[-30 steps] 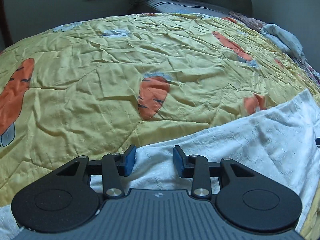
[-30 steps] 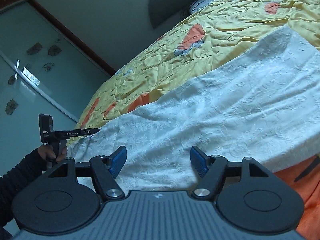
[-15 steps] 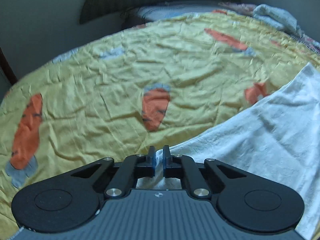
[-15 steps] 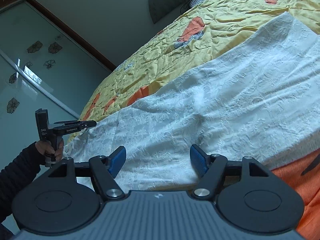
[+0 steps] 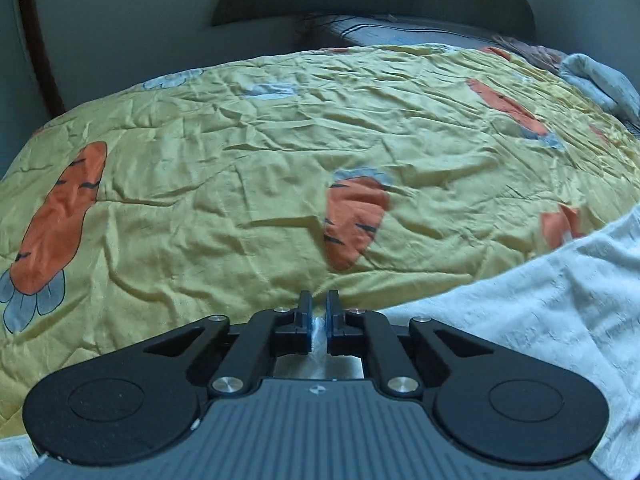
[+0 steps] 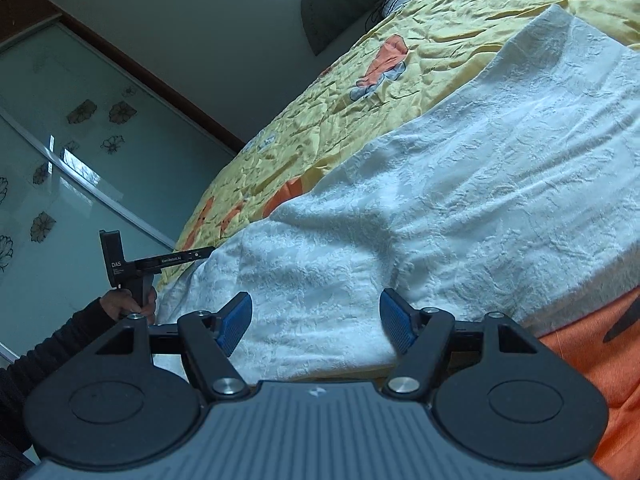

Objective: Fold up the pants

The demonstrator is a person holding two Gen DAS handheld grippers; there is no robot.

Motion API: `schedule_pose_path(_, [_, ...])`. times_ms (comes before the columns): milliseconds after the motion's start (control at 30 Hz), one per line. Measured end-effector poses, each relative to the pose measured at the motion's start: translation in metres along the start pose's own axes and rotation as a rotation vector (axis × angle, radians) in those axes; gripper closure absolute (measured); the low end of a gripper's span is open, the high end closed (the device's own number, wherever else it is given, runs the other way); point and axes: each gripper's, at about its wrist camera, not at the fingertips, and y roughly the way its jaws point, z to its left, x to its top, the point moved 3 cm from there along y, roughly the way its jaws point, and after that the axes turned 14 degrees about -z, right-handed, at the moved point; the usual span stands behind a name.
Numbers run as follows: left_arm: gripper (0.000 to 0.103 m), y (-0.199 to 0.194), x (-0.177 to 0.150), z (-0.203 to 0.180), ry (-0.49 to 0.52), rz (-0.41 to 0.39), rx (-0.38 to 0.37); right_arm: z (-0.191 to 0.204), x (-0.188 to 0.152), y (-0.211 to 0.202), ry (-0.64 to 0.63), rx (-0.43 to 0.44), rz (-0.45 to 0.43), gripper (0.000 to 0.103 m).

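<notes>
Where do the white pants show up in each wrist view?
Left wrist: white pants fill the lower right, an edge running in between the left gripper's fingers, which are opening.
Right wrist: pants cross the middle from lower left to upper right, ahead of the open right gripper.
Shared landmark: the yellow carrot-print quilt under them.

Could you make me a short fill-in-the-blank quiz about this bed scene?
1. The white pants lie on a quilt whose main colour is ____.
2. The orange shapes printed on the quilt are ____.
3. The pads of the right gripper are coloured ____.
4. The gripper whose jaws stand wide apart is the ____ one.

Missing words: yellow; carrots; blue; right
</notes>
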Motion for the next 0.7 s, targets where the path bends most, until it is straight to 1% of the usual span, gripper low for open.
schedule_pose_path(33, [0.077,-0.007,0.001,-0.005,0.026,-0.004,0.003,-0.002,0.003,-0.005,0.042,-0.018,-0.023,0.033])
schedule_pose_path(67, [0.070,-0.017,0.003,-0.011,0.062,-0.019,0.016,-0.007,0.008,-0.016,0.106,-0.032,-0.069,0.033])
schedule_pose_path(100, [0.067,-0.031,0.004,-0.018,0.101,-0.055,0.031,-0.011,0.014,-0.030,0.156,-0.032,-0.134,0.033])
schedule_pose_path(133, [0.056,-0.047,0.005,-0.025,0.135,-0.101,0.041,-0.016,0.018,-0.045,0.191,-0.032,-0.202,0.033])
schedule_pose_path(167, [0.043,-0.065,0.005,-0.034,0.160,-0.154,0.049,-0.023,0.023,-0.063,0.228,-0.055,-0.280,0.033])
schedule_pose_path(200, [0.036,-0.083,0.004,-0.042,0.168,-0.211,0.057,-0.030,0.026,-0.078,0.251,-0.095,-0.336,0.033])
schedule_pose_path(233, [0.025,-0.101,0.001,-0.049,0.153,-0.263,0.057,-0.038,0.029,-0.092,0.269,-0.155,-0.386,0.032])
schedule_pose_path(267, [0.018,-0.115,-0.003,-0.057,0.124,-0.303,0.045,-0.046,0.031,-0.104,0.277,-0.221,-0.418,0.031])
schedule_pose_path(300, [0.017,-0.126,-0.007,-0.065,0.089,-0.322,0.028,-0.054,0.032,-0.113,0.281,-0.289,-0.434,0.031])
schedule_pose_path(333, [0.017,-0.134,-0.013,-0.073,0.046,-0.323,0.013,-0.061,0.032,-0.119,0.294,-0.346,-0.441,0.031])
schedule_pose_path(367, [0.017,-0.139,-0.020,-0.083,0.005,-0.315,-0.013,-0.069,0.032,-0.123,0.324,-0.390,-0.440,0.031])
schedule_pose_path(400, [0.018,-0.142,-0.026,-0.093,-0.027,-0.307,-0.036,-0.076,0.031,-0.124,0.360,-0.403,-0.434,0.031])
schedule_pose_path(467, [0.018,-0.145,-0.043,-0.114,-0.077,-0.285,-0.072,-0.082,0.030,-0.120,0.407,-0.400,-0.412,0.031])
schedule_pose_path(533, [0.018,-0.143,-0.058,-0.133,-0.100,-0.247,-0.109,-0.081,0.033,-0.117,0.398,-0.420,-0.416,0.032])
schedule_pose_path(600, [0.018,-0.138,-0.070,-0.145,-0.109,-0.212,-0.119,-0.083,0.035,-0.113,0.423,-0.414,-0.435,0.031])
schedule_pose_path(700, [0.019,-0.129,-0.082,-0.147,-0.138,-0.152,-0.098,-0.091,0.035,-0.111,0.496,-0.357,-0.451,0.032])
